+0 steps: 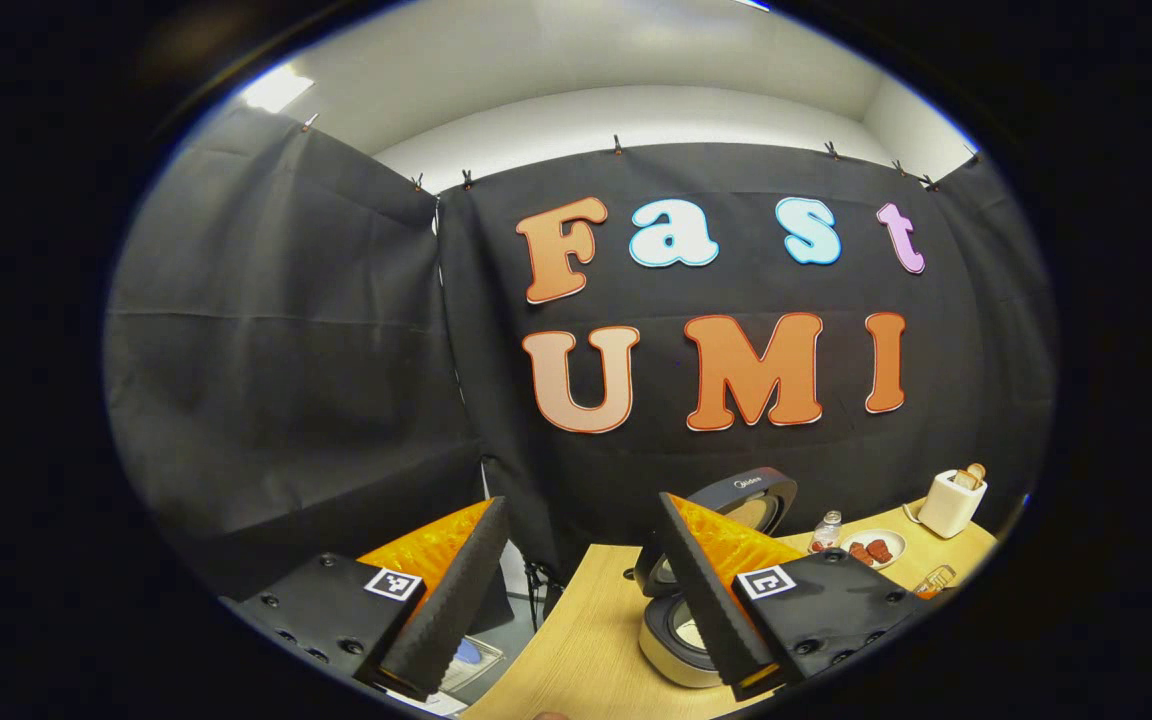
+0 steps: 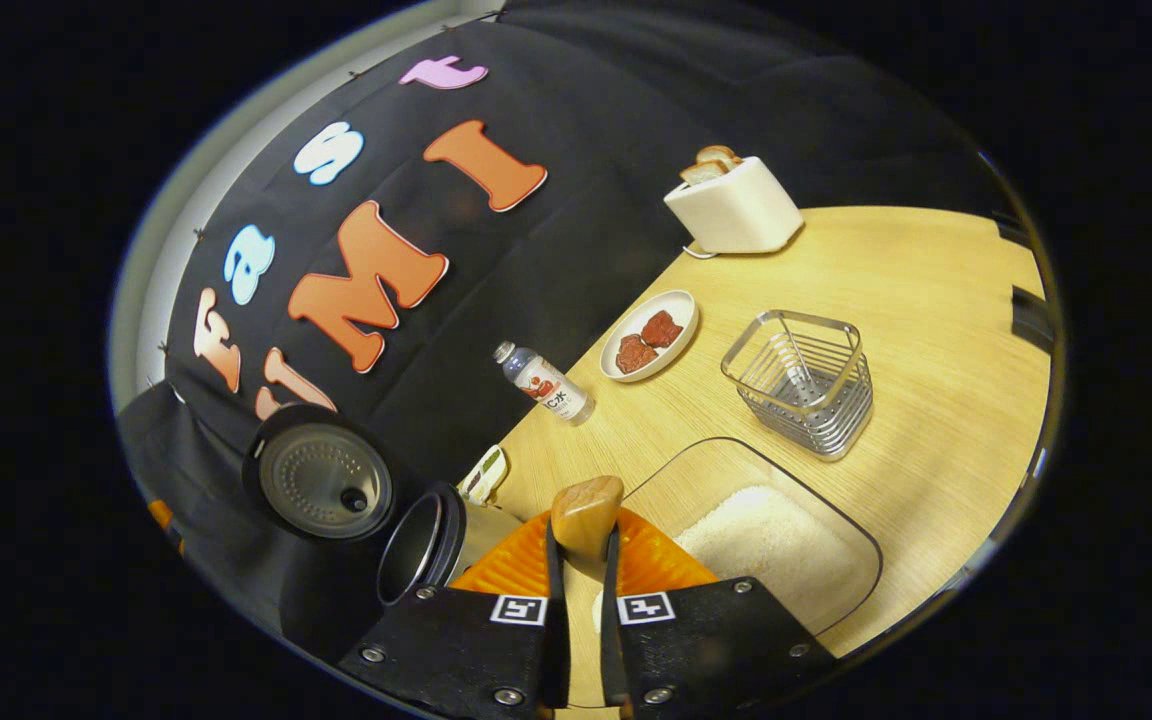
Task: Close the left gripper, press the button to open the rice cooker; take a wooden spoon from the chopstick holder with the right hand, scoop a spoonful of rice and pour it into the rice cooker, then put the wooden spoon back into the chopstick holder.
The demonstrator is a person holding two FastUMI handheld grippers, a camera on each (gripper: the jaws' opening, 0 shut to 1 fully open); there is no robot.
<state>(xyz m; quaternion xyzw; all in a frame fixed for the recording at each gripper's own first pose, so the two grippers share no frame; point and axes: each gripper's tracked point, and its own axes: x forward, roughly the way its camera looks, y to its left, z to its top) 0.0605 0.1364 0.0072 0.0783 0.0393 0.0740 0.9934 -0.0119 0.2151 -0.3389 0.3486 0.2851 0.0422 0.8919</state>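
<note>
Right gripper [image 2: 576, 560] fingers pinching wooden spoon [image 2: 586, 515], bowl end poking up between them, above clear rice container [image 2: 841, 530] holding white rice [image 2: 766, 545]. Left gripper [image 1: 576, 590] fingers spread wide, holding nothing. Rice cooker [image 2: 436, 545] lid up, pot exposed. Wire chopstick holder [image 2: 804, 385] upright near container; plate [image 2: 648, 335], bottle [image 2: 544, 383], toaster [image 2: 733, 205] farther off on table [image 2: 936, 300]

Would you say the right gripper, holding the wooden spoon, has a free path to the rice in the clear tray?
Probably yes. The right gripper is shut on the wooden spoon, and the clear tray of white rice lies open-topped just beside it, nothing between them; the wire chopstick holder stands apart.
</note>
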